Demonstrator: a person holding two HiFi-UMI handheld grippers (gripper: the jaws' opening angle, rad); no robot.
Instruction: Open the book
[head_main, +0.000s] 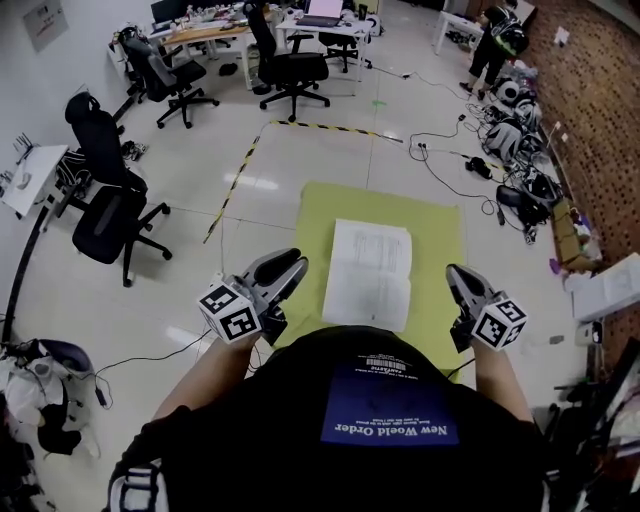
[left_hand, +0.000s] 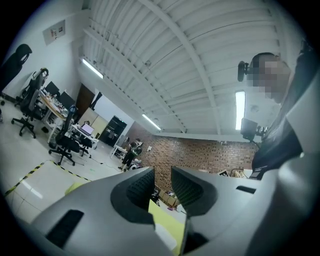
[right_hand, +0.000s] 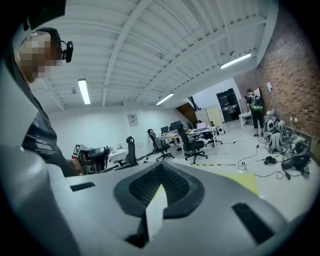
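Note:
The book lies open, white pages up, on a yellow-green mat on the floor in front of me. In the head view my left gripper hovers by the book's left edge, and its jaws stand apart with nothing between them. My right gripper hangs over the mat's right side, clear of the book, its fingertips together. In the left gripper view a strip of mat shows through the gap. In the right gripper view the jaw tips meet, and a sliver of white page shows below them.
Black office chairs stand at the left, with more chairs and desks at the back. Black-yellow tape marks the floor. Cables and bags lie along the brick wall at the right, where a person stands. A white box sits at the right.

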